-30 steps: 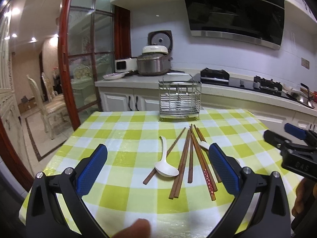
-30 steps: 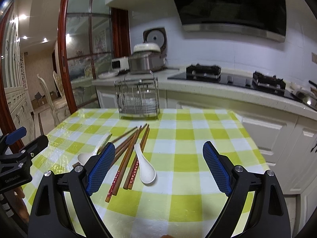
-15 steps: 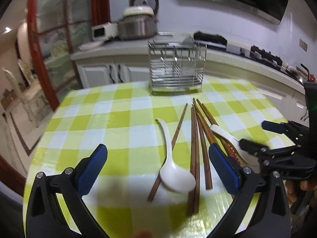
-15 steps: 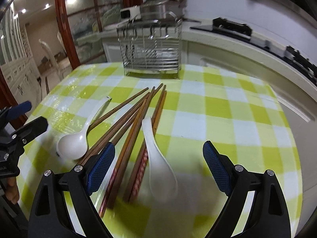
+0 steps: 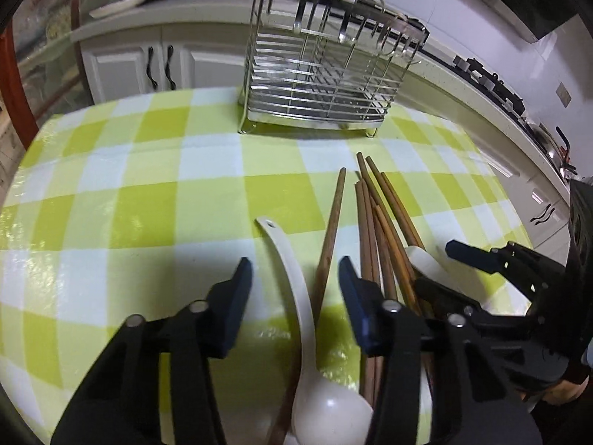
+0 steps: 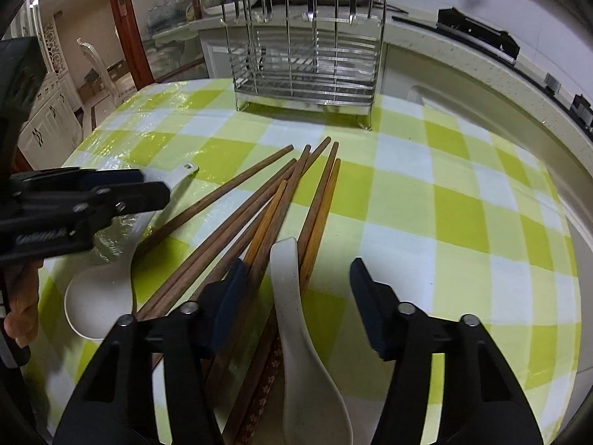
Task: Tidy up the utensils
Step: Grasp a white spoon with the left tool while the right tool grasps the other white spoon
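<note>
Several wooden chopsticks and two white ceramic spoons lie on the green checked tablecloth. My left gripper hangs low over the left spoon's handle and one chopstick. Its jaws are closing with both between them, untouched by the pads. My right gripper straddles the right spoon's handle. Its jaws are closing too, and a gap shows beside the right pad. Each gripper shows in the other's view: the right gripper, the left gripper.
A wire utensil rack stands at the table's far edge, behind the chopstick tips. White cabinets and a counter with a stove run behind. A person's hand shows at the left edge.
Both grippers have dropped and tilted down onto the utensils, which now fill the lower frames. Both pairs of jaws have narrowed from fully wide. The utensils have not moved.
</note>
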Available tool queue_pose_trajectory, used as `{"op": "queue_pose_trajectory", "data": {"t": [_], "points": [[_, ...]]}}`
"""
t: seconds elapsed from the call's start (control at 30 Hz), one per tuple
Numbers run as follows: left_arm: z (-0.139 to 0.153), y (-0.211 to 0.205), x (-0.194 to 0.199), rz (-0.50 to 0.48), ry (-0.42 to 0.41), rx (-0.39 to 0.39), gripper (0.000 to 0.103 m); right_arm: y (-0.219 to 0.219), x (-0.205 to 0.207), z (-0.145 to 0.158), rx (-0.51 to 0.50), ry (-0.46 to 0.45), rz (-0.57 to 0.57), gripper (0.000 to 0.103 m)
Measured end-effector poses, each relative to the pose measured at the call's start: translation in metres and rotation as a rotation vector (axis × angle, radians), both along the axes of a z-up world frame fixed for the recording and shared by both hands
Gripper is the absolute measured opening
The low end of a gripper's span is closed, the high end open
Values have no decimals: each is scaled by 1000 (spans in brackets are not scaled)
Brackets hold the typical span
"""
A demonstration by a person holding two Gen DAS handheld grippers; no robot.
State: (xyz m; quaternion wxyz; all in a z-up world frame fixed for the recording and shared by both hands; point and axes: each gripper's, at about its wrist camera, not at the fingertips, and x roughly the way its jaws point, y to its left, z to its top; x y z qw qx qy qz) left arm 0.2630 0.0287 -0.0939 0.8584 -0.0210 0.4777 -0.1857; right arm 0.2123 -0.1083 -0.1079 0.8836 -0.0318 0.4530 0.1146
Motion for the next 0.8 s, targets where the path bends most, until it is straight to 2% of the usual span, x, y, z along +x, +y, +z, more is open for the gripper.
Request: {"op": "queue_pose_trajectory", "data": {"t": [0.17,0.23,0.27,0.43,0.47,0.53,0.8], "points": [[-7,-6,12,-11,22,-15,34,1,3,0,12,3,27,43],[-8,-7,14,-10,30,-18,24,1,2,1,23,9,45,36],[-10,-6,16,-8,35,-22,23,2,2,1,28,12,49,33],[-11,-3,17,3,43,-37,14,-4,-1,1,52,19,59,29],[-11,-3,16,4,42,-39,14,-6,-1,1,61,20,58,22],[-9,-3,14,4,35,-43,13,-11,-2,3,89,27,58,15],[10,-5,2,5,-8,-50,8,-20,-13,18,109,-22,52,13]]}}
